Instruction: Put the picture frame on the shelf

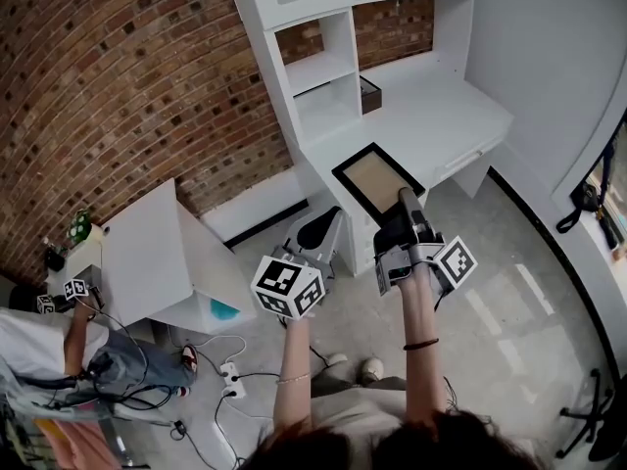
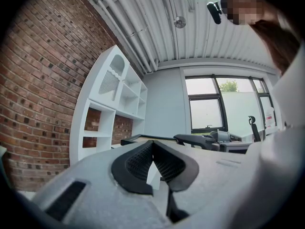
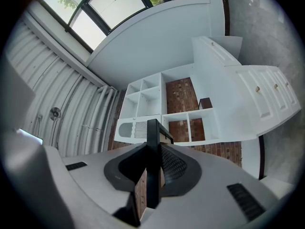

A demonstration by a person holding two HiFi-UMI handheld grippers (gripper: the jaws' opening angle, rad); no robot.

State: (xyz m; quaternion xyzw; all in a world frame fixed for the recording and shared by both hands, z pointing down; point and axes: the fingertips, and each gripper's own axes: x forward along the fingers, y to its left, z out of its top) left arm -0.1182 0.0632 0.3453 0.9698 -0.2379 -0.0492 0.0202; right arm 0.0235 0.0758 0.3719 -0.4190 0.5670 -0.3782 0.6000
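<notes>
My right gripper is shut on the near edge of a black picture frame with a tan panel. The frame is held out flat in front of the white desk-and-shelf unit. In the right gripper view the picture frame stands edge-on between the pads of the right gripper, and the shelf unit's open cubbies lie beyond. My left gripper hangs lower and to the left. In the left gripper view the left gripper has its pads meeting at the tips, with nothing between them.
A small dark box sits at the back of the desk top. A white table stands at left beside a brick wall. Another person crouches at lower left near cables and a power strip.
</notes>
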